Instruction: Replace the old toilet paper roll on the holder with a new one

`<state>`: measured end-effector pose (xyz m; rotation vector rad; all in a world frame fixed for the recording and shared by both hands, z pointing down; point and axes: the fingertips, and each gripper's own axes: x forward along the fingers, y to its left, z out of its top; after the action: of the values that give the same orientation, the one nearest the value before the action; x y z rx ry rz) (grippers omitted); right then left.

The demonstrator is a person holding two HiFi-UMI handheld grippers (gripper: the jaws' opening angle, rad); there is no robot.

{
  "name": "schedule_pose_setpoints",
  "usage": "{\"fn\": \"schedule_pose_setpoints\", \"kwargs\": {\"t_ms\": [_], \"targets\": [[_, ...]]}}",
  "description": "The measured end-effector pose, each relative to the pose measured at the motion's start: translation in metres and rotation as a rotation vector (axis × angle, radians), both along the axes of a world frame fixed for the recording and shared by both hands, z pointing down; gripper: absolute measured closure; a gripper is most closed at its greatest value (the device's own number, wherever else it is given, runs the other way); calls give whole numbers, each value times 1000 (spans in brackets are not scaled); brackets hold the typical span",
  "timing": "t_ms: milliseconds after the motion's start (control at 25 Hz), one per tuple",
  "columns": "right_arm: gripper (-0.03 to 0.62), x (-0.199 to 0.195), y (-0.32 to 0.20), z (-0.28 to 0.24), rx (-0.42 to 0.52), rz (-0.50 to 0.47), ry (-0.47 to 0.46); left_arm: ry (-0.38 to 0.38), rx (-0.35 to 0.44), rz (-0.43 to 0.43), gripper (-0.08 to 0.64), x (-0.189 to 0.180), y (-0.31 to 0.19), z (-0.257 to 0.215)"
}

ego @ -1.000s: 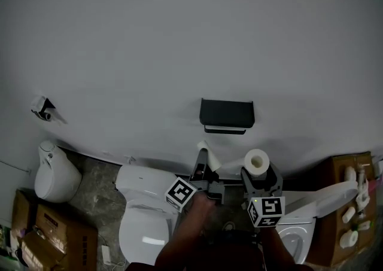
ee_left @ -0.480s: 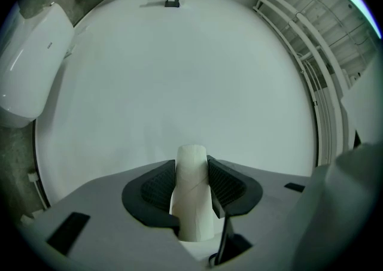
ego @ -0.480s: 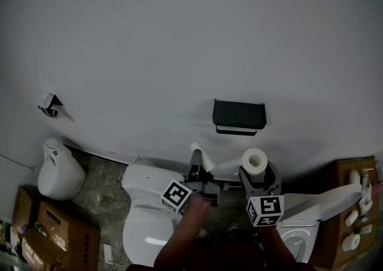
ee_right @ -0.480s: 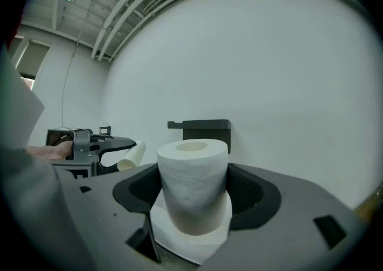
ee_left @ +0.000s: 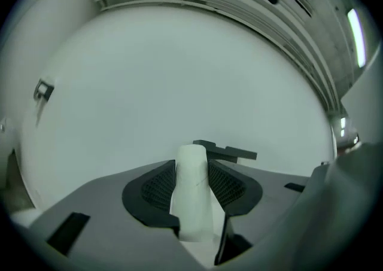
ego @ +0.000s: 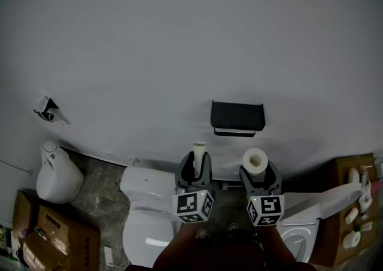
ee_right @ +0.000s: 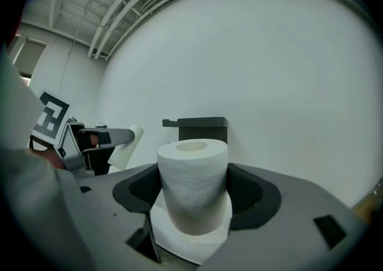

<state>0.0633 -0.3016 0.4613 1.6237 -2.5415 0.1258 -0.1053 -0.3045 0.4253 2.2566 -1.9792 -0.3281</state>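
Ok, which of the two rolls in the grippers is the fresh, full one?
The roll in the right gripper: thick with wound paper around an open core. The one in the left gripper is only a thin, nearly bare tube.

New roll (ee_right: 192, 195) white; old roll (ee_left: 192, 195) off-white; holder (ego: 237, 117) black; marker cubes (ego: 193, 206) black-white squares.

Soft embossed paper roll (ee_right: 192, 186); matt black holder (ego: 237, 115); glossy white toilet (ego: 145, 228)
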Motion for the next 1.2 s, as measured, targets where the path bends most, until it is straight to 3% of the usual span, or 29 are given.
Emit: {"fn": "schedule_pose_setpoints", "kwargs": {"t_ms": [80,160,440,680,800,1000,1200], "targets": [[242,0,-1,1,-3,3,-1,-119,0,-15,374,5,1,3],[242,1,-2,2,-5,5,-1,-168,1,-16,374,9,2,7],[244,7,-7,5,-17,24,-21,-192,-22,-4,374,17,-4,13],[244,30,-19,1,-64,78,-200,-209,-14,4,374,23,-7,14],[244,43,-26,-1,-114,99,-421,-206,-20,6,374,24,-9,16],[242,69,-33,4,-240,150,-1070,-206,-23,15,374,29,-10,17],[244,86,-35,27,-294,226,-1313,-205,-22,16,374,33,-13,17]]}}
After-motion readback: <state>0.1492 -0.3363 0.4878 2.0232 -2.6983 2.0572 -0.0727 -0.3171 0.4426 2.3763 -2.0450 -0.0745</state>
